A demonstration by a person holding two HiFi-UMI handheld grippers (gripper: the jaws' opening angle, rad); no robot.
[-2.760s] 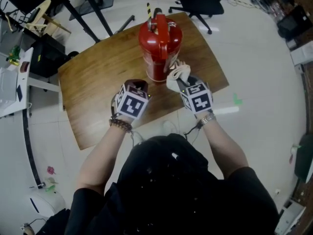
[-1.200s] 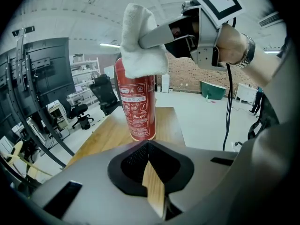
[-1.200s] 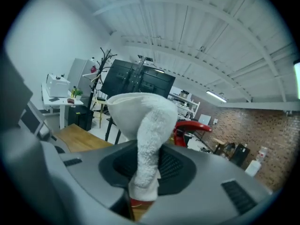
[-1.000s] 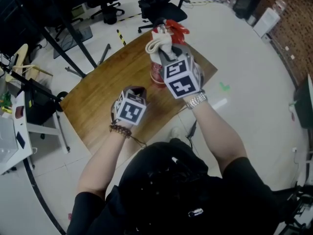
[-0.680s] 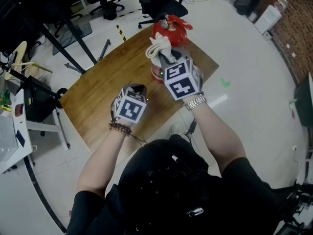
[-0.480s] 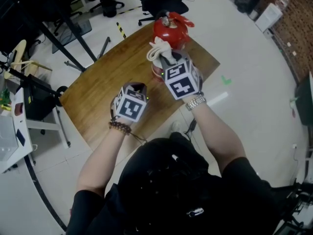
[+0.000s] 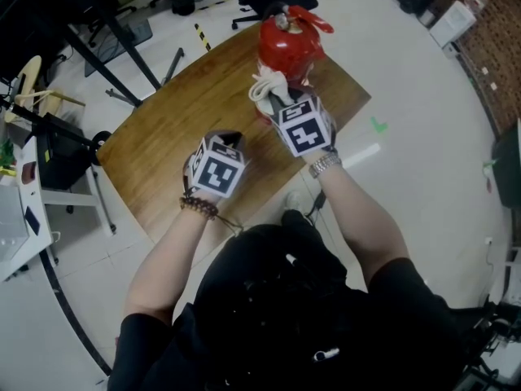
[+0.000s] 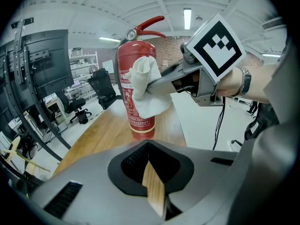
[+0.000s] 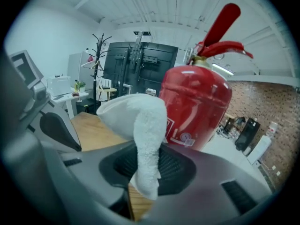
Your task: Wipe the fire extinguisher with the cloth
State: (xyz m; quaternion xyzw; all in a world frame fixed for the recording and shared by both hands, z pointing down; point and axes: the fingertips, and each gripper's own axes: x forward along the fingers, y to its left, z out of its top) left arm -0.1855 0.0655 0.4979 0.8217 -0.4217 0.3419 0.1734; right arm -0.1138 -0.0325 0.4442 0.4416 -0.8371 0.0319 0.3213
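No words or numbers can be read. The fire extinguisher (image 8: 137, 69) bears a label (image 8: 132, 108) of white print, too small and blurred to read; the cube (image 8: 215, 46) on the right gripper (image 8: 152, 84) shows only a black-and-white square marker

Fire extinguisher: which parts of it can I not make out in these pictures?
- Head view: lower body of the fire extinguisher hidden behind the cloth and right gripper.
- Left gripper view: label print too small, partly covered by the cloth.
- Right gripper view: base hidden behind that gripper's own housing.
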